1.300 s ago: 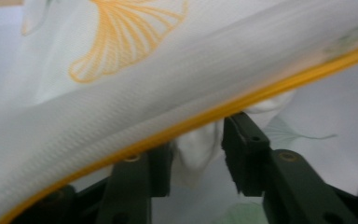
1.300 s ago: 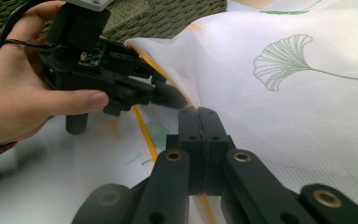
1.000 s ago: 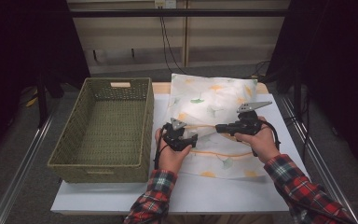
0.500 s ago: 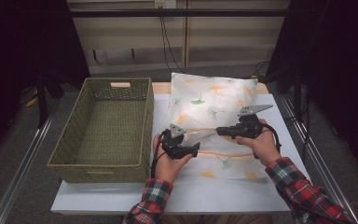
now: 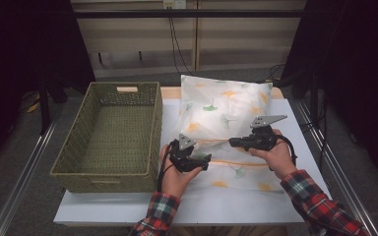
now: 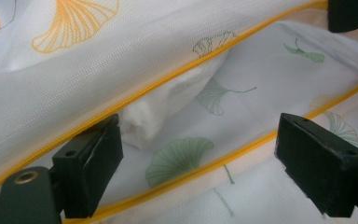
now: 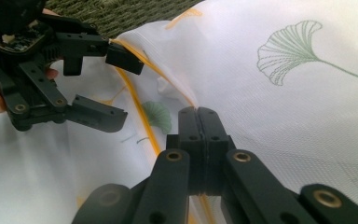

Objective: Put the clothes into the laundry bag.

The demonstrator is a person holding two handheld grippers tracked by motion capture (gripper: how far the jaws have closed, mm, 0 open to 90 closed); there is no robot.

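Pillow in a white cover printed with green and orange ginkgo leaves, lying on the right half of the worktop. Far part plump and raised; near part is flat, slack cover with an orange-piped opening running across it. Through the opening, in the left gripper view, white inner stuffing bulges between the two piped edges.

Right gripper clenched on the upper piped edge of the cover, fabric pinched between its jaws and pulled up into a small ridge. In the high view it sits over the middle of the pillow, held by the right hand.

Left gripper released, jaws wide apart, one either side of the opening, piping running between them; whether either jaw touches fabric cannot be told. Left hand holds it at the cover's near-left corner, just beside the basket.

Cover's near edge lies short of the worktop's front edge, a bare white strip between. Right edge near the worktop's right side. Far edge of pillow reaches the worktop's back.

Basket, green woven, rectangular, fills the left half of the worktop, its right wall close to the pillow. Inside: bare woven bottom.
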